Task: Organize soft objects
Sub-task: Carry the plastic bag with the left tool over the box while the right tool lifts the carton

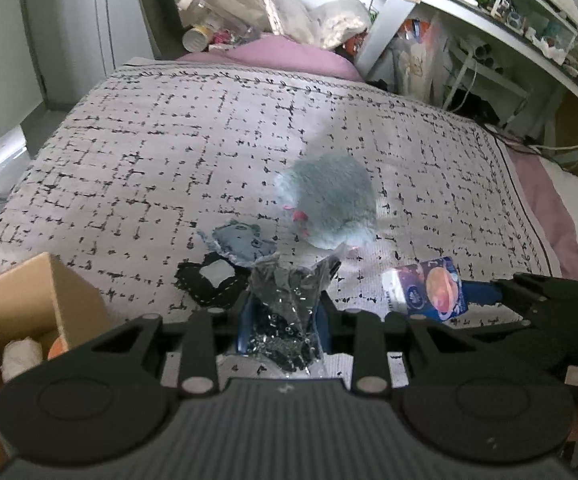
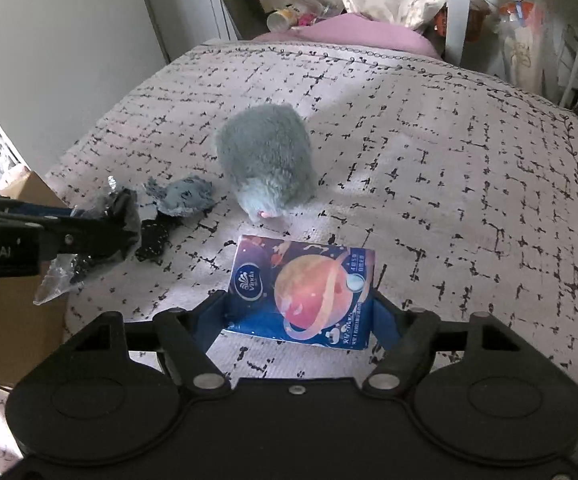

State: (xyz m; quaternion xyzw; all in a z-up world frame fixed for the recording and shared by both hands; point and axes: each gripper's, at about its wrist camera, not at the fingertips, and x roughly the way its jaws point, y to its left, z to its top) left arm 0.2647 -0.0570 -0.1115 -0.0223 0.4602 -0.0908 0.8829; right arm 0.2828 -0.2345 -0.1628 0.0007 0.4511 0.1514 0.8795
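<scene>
A crinkly clear plastic packet [image 1: 289,312] is pinched between the narrowed jaws of the left gripper [image 1: 285,308], just in front of the grey plush toy [image 1: 329,204]. A blue tissue pack [image 2: 303,292] is bracketed by the right gripper [image 2: 301,304], both pads touching its sides, right of the plush on the patterned bedspread [image 2: 429,168].

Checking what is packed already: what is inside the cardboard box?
In the cardboard box, a white soft bundle and something orange show. The left gripper's body covers the rest.
</scene>
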